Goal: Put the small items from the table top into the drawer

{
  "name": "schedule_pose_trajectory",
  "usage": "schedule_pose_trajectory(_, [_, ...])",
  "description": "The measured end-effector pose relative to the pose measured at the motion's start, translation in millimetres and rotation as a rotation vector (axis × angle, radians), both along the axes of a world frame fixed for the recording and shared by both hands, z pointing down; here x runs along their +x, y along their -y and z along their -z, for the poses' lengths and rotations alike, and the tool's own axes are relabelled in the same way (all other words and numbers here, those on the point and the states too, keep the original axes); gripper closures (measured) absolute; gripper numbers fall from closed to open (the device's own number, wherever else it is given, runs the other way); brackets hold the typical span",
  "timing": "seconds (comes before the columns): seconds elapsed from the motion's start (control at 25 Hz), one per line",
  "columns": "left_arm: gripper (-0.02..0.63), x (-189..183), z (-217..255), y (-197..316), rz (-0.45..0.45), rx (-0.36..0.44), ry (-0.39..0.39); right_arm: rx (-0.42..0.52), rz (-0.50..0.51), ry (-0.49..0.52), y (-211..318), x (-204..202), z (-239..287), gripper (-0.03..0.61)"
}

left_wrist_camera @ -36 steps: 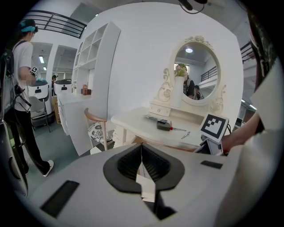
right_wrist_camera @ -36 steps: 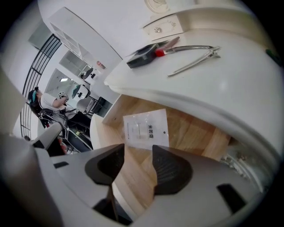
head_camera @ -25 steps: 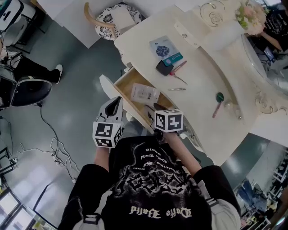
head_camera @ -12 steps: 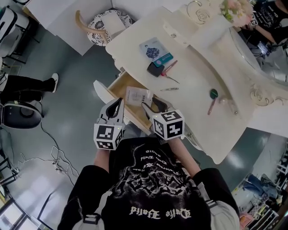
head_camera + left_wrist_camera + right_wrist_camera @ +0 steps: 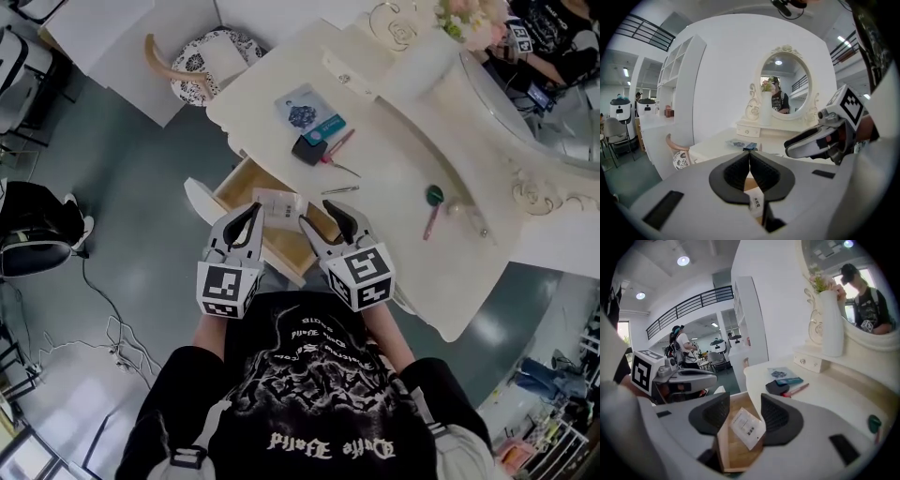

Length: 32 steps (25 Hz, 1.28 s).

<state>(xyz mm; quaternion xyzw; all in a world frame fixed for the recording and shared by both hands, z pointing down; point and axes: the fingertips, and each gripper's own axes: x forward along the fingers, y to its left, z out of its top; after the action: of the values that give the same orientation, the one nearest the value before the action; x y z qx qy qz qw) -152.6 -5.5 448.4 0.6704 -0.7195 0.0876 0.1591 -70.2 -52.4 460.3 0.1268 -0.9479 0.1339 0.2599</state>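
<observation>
The white dressing-table surface (image 5: 403, 173) takes up most of the head view. Its wooden drawer (image 5: 240, 184) is pulled out towards the person, presumably so that things can be dropped straight in from above.

Both grippers hang over the drawer's near end, angled down and forward. The left gripper (image 5: 251, 212) has its jaws closed tip to tip with nothing clamped between them. It is idle beside the other, probably just parked out of the way. The right gripper (image 5: 745, 401) has jaws that have just been opening and now stand wide apart. In the right gripper view a white printed packet (image 5: 748, 427) shows in the gap between them. It lies in the drawer below, leaning against the far side wall, clear of both pads and not held. To judge by that, one item is already stowed.

The rest wait well beyond the jaws on the surface:
- A blue-and-white card packet (image 5: 300, 110), a black case (image 5: 307, 151) and a red pen (image 5: 338, 144) are bunched near the far edge.
- A thin metal tool (image 5: 340, 189), perhaps tweezers, lies nearest the drawer.
- A green-headed, pink-handled item (image 5: 432, 208) lies farther right, by the mirror base.

The metal tool looks like the easiest next pick for the wide right jaws.
</observation>
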Motion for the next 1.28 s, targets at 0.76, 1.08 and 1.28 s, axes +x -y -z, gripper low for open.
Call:
schedule_pose_trajectory(0.76, [0.598, 23, 14, 14, -0.055, 0.041, -0.019, 0.221, -0.131, 0.032, 47, 48, 16, 0.486])
schedule_pose_trajectory(1.08, [0.598, 17, 14, 13, -0.061, 0.031, -0.001, 0.264, -0.171, 0.006, 56, 63, 12, 0.543])
schedule_pose_trajectory(1.28, [0.598, 11, 13, 10, -0.042, 0.024, 0.000, 0.325, -0.207, 0.059, 65, 67, 26, 0.568])
